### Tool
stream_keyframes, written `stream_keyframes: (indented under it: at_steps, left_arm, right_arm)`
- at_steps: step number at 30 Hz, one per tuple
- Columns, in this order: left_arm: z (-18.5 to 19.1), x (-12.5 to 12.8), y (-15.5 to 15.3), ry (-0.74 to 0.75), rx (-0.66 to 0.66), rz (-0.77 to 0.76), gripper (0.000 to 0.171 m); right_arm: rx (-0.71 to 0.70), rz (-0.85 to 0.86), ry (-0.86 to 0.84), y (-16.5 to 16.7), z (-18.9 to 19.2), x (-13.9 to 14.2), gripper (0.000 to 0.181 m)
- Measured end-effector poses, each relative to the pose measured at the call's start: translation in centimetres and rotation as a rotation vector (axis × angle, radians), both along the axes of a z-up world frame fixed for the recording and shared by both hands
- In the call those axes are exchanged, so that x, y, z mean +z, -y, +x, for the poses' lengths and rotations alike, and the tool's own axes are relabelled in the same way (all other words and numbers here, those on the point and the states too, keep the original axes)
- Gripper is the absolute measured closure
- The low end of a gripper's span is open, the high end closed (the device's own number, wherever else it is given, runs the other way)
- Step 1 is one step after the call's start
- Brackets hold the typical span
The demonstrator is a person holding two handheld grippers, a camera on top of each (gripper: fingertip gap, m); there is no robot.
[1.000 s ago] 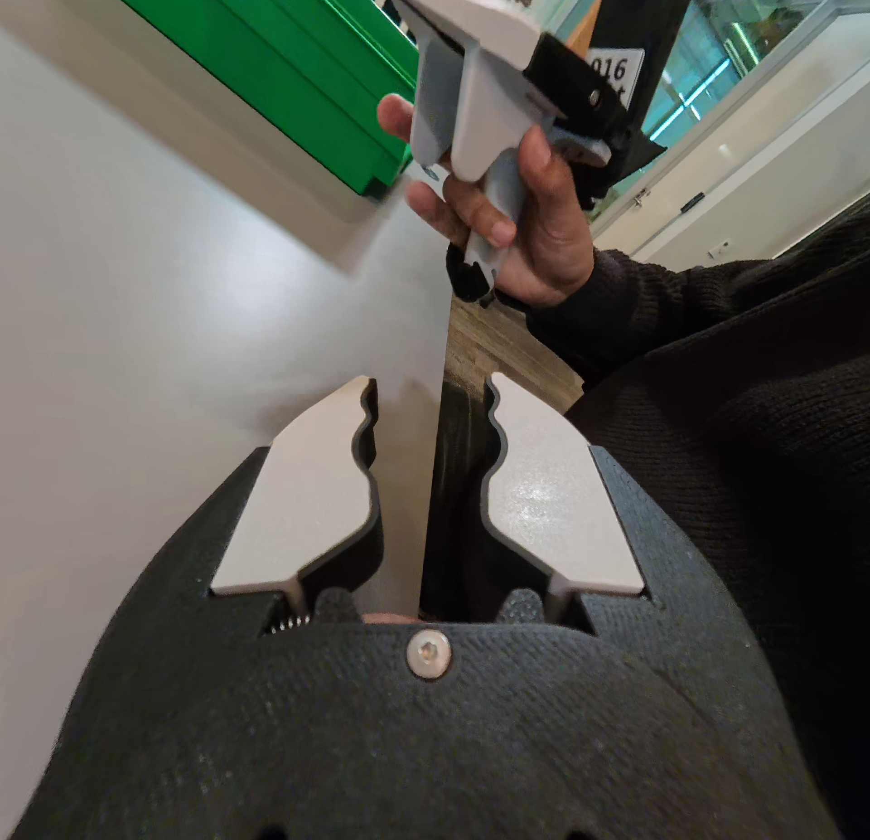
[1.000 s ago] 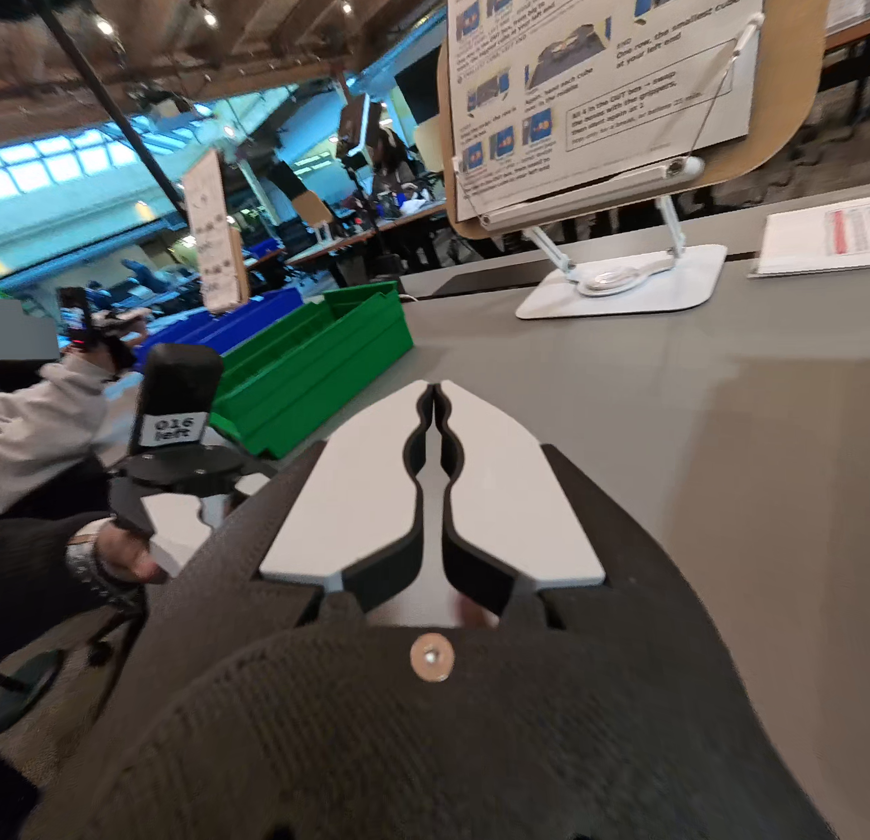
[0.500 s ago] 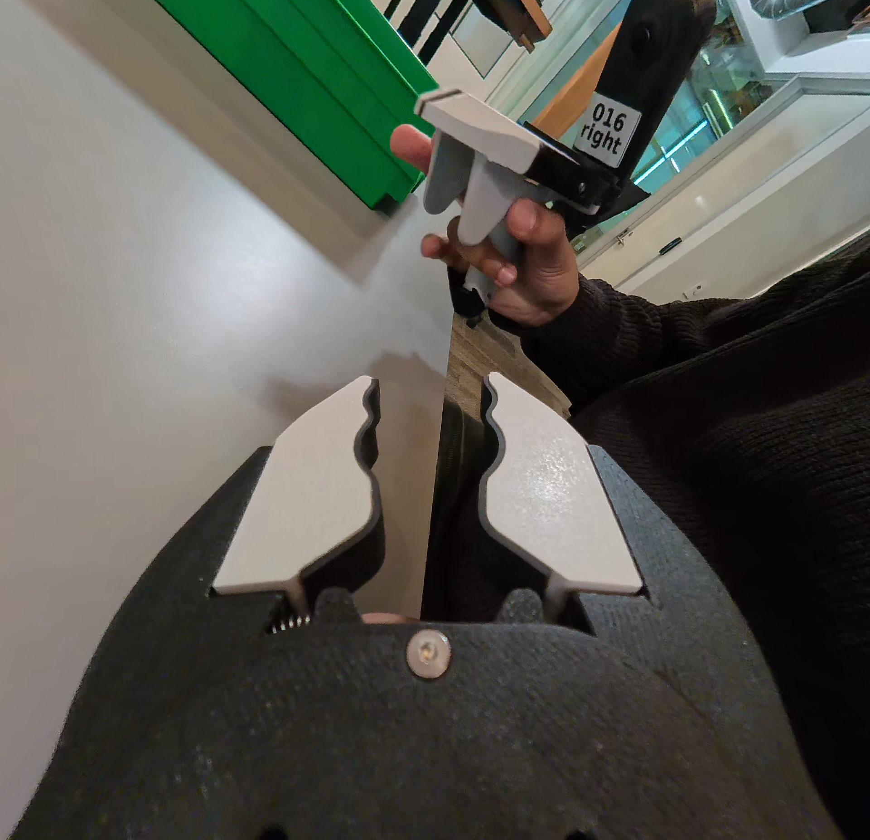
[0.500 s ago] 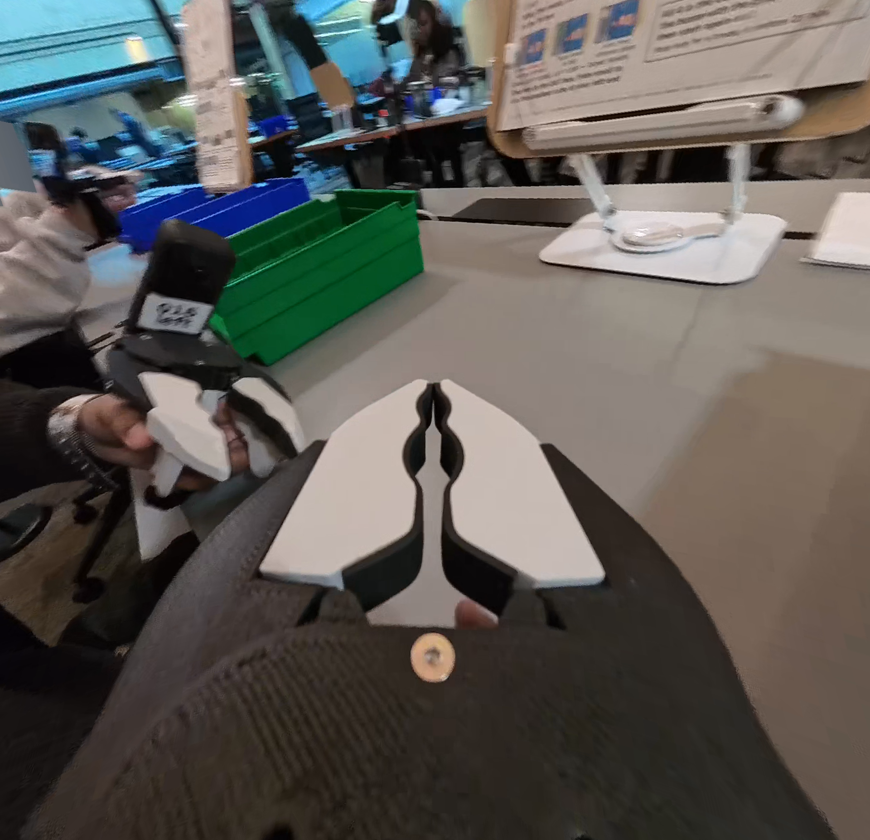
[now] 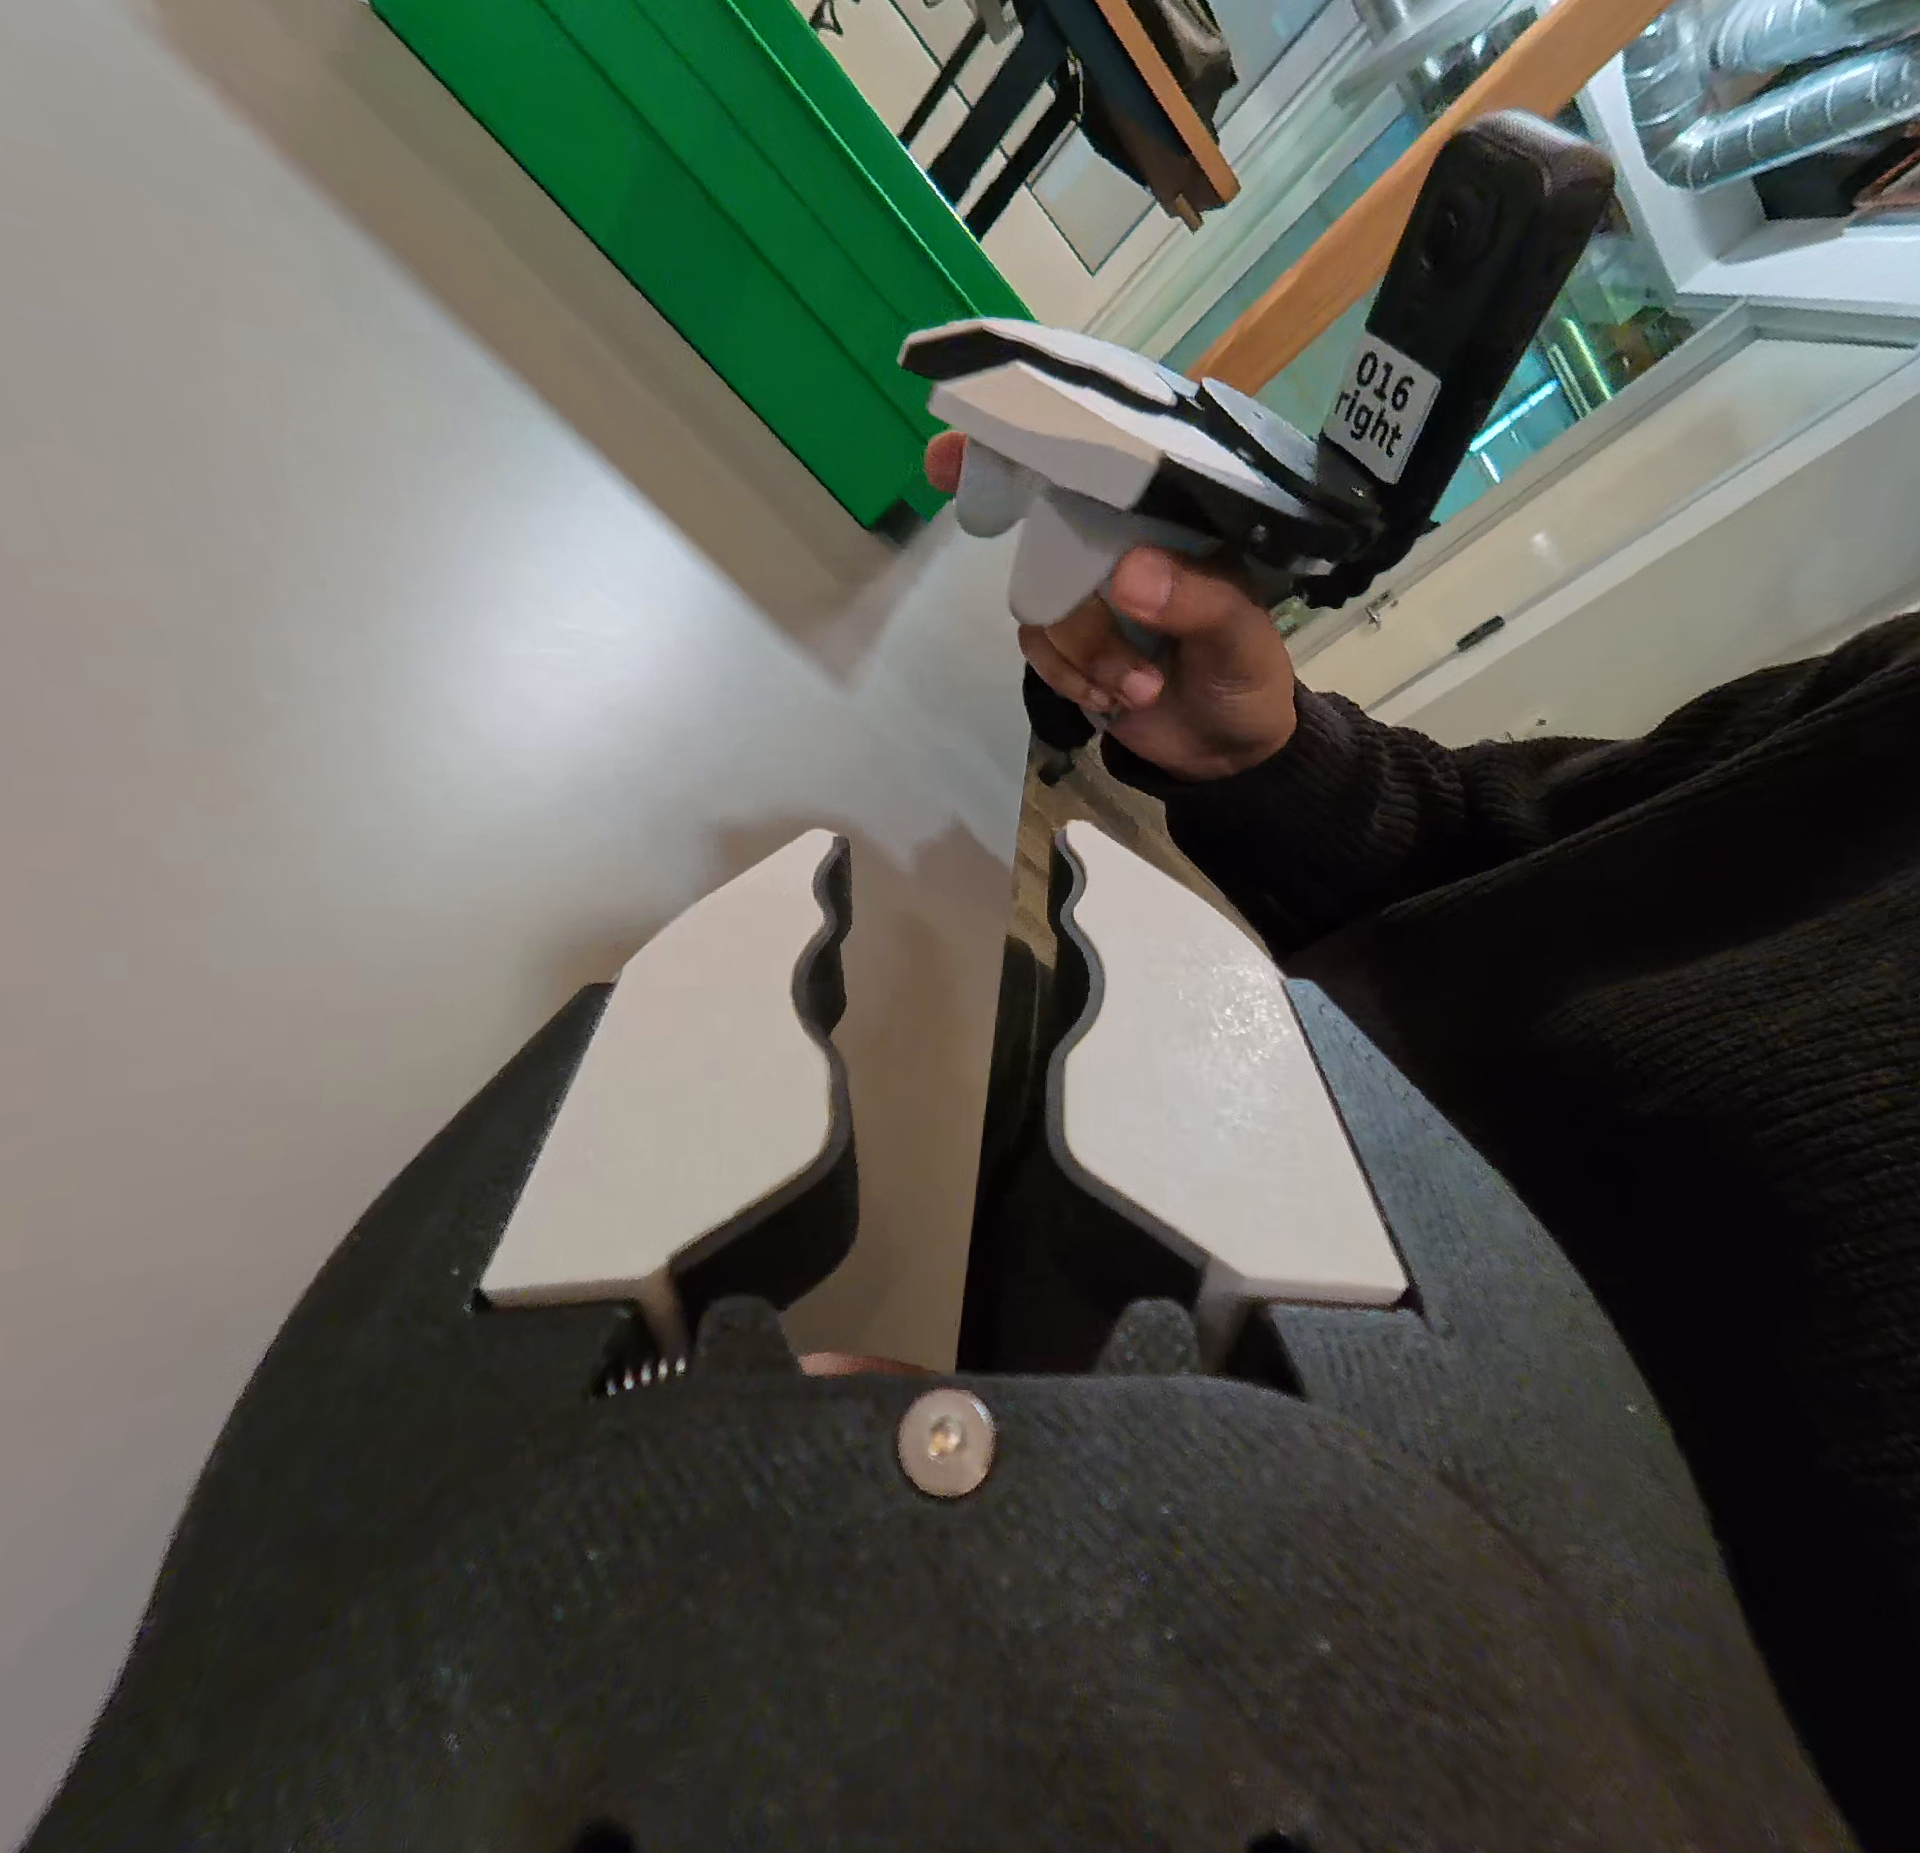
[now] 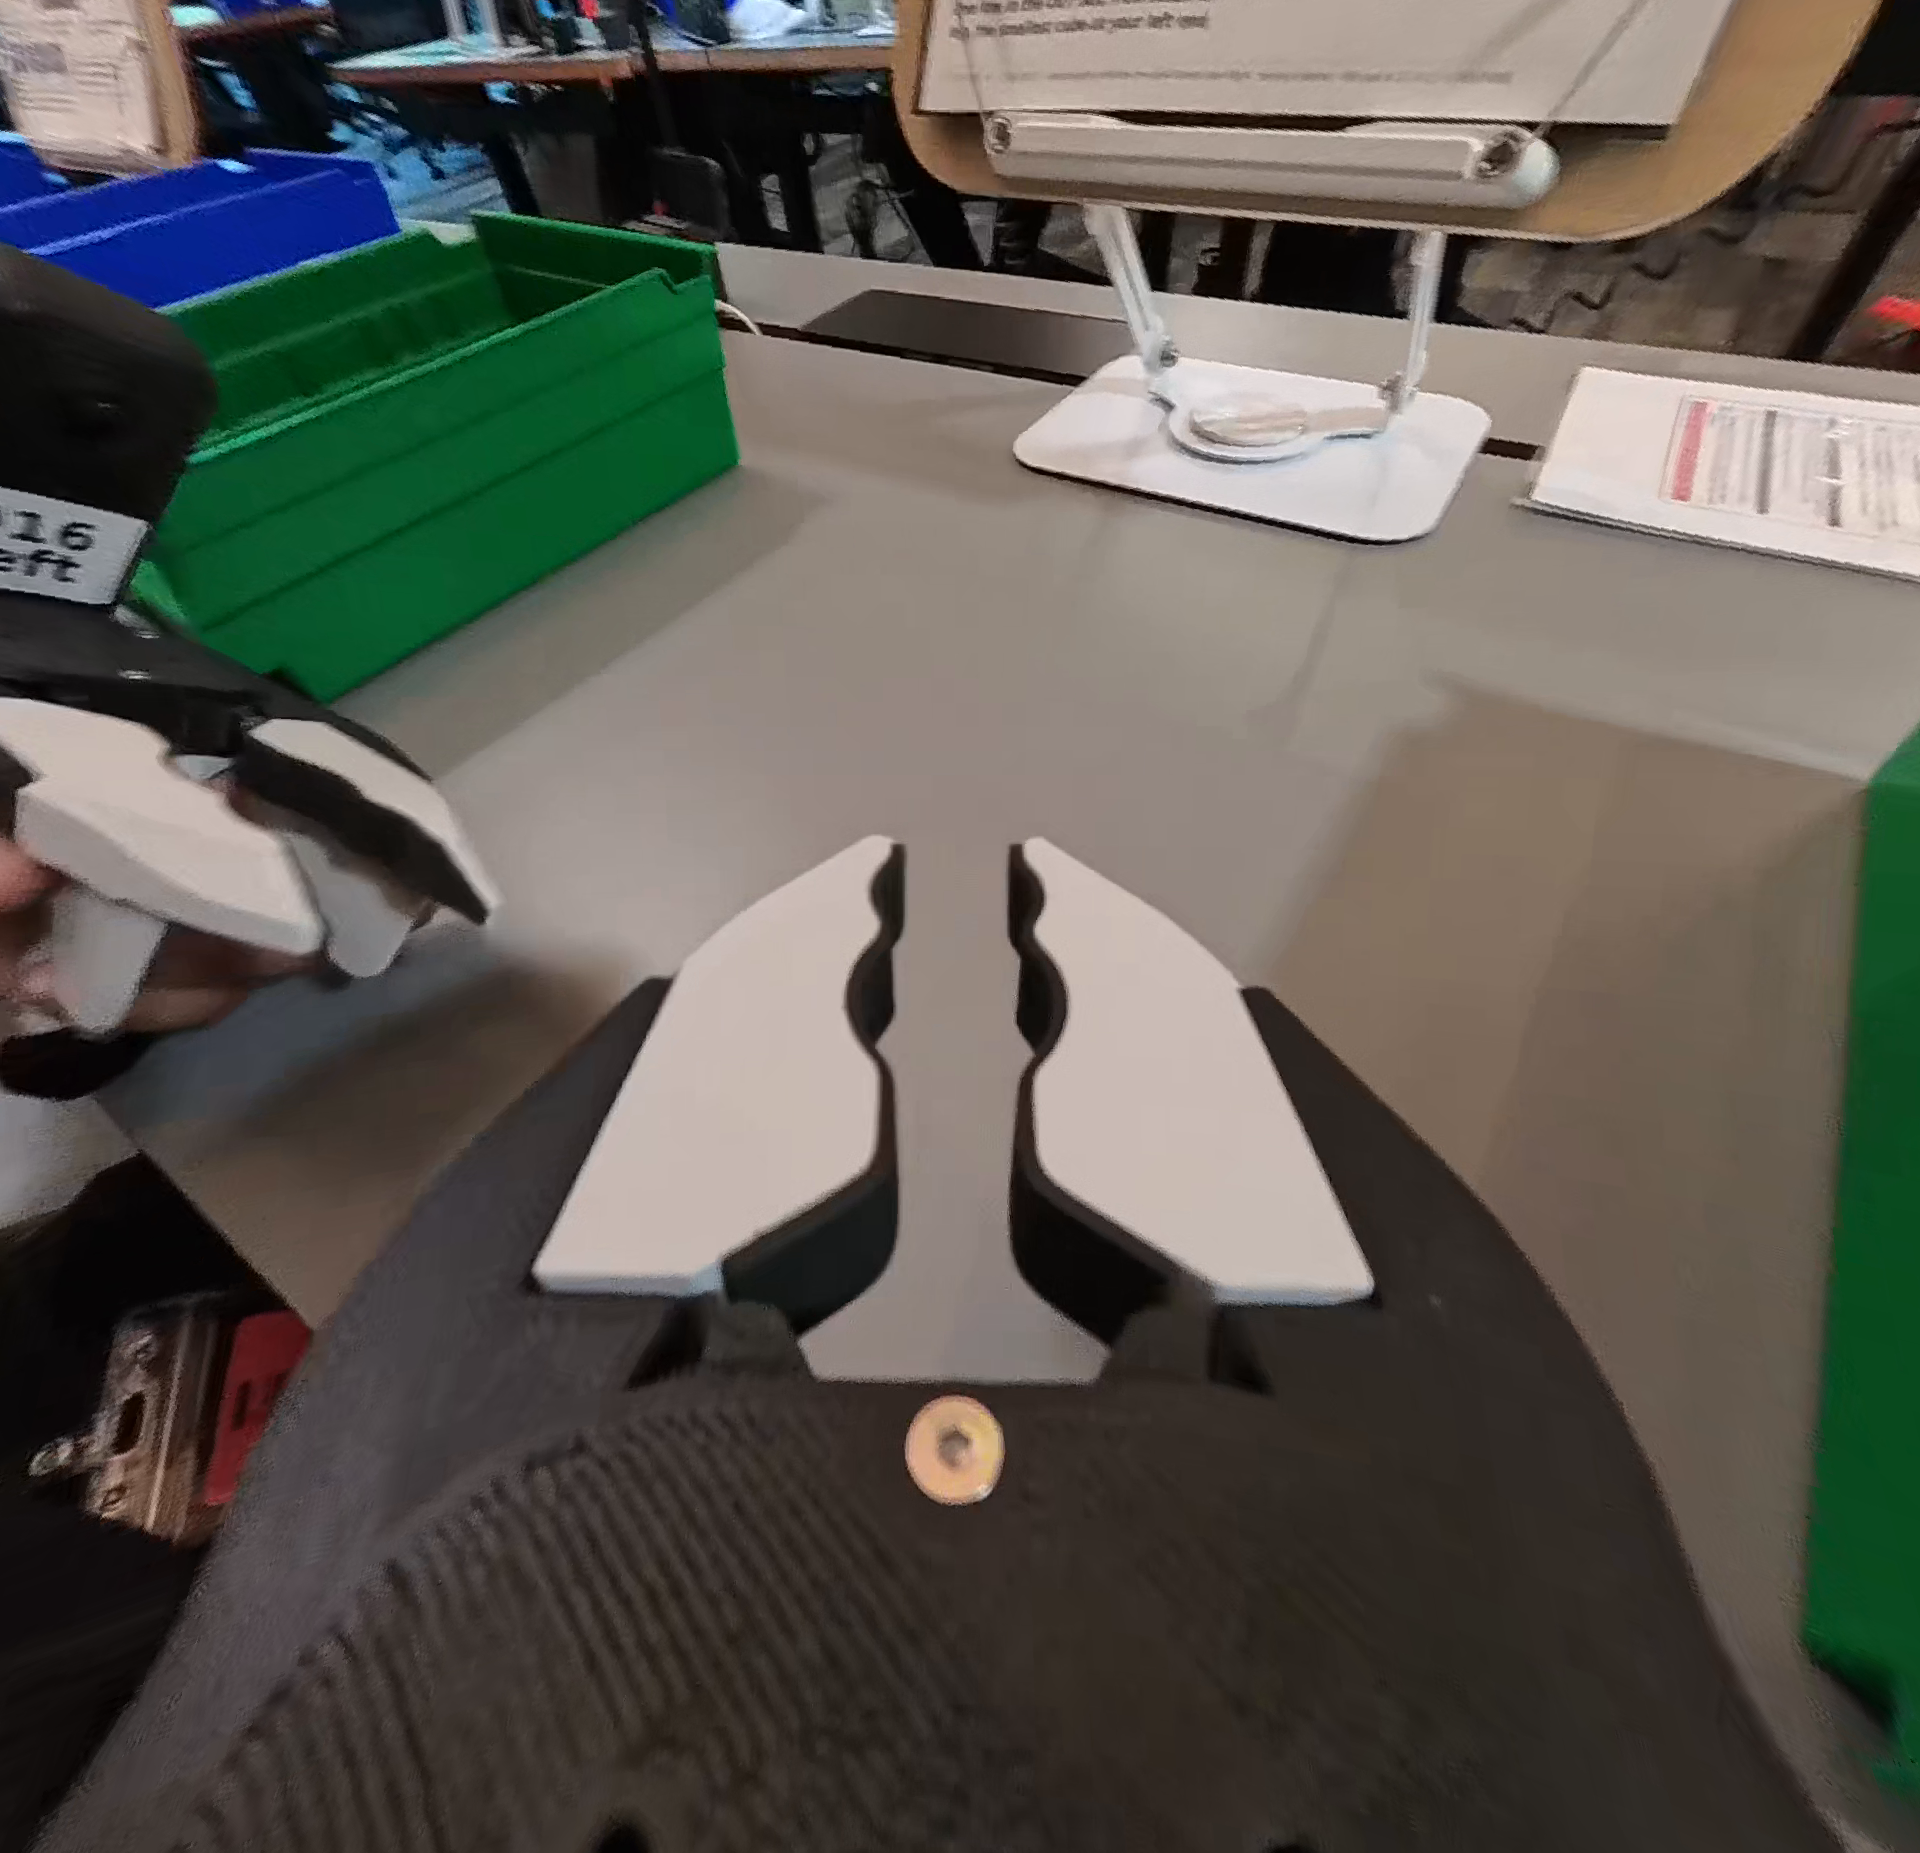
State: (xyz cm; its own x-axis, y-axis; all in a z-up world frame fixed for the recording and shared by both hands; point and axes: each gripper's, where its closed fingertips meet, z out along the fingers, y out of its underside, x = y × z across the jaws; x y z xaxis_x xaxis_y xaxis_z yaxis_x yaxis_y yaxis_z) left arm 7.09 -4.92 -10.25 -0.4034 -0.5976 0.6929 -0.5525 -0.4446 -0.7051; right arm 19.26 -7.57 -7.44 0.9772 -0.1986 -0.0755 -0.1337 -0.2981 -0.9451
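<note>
Both empty: the left gripper (image 5: 951,853) is hanging parted at the grey surface (image 6: 1039,660) edge; the right gripper (image 6: 954,853) is hovering parted near a green bin (image 6: 468,473).

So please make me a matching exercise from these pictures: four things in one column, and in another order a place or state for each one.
Things:
1. left gripper
2. green bin
3. white stand
4. printed sheet

Places or states:
a. flat on the table, far right
b. open, empty, over the table edge
c. on the table, far left
d. holds up a board with a sheet

Pairs: 1-b, 2-c, 3-d, 4-a
</note>
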Motion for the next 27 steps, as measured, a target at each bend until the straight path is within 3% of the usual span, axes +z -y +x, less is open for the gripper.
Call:
stream_keyframes:
  at_steps: [8, 11, 15, 20, 26, 27]
  left_arm:
    - [0.1, 0.3, -0.6, 0.010, 0.029, -0.016, 0.136]
    - [0.1, 0.3, -0.5, 0.007, 0.020, -0.027, 0.137]
    - [0.0, 0.3, -0.3, 0.008, 0.013, -0.029, 0.137]
    - [0.0, 0.3, -0.2, 0.007, 0.009, -0.031, 0.137]
    - [0.1, 0.3, -0.2, 0.012, 0.018, -0.019, 0.138]
    - [0.1, 0.4, -0.3, 0.024, 0.029, -0.005, 0.139]
  right_arm:
    - [-0.008, 0.060, 0.030, -0.1, 0.4, 0.9, 0.159]
    - [-0.012, 0.082, 0.055, -0.2, 0.1, 1.4, 0.181]
    - [0.100, 0.203, 0.000, -0.3, -1.7, 2.8, 0.181]
    - [0.002, 0.164, -0.069, 0.0, -0.2, 2.6, 0.181]
    - [0.019, 0.168, 0.091, 0.3, -0.5, 3.3, 0.180]
    - [0.047, 0.209, 0.096, 0.2, -1.0, 3.8, 0.172]
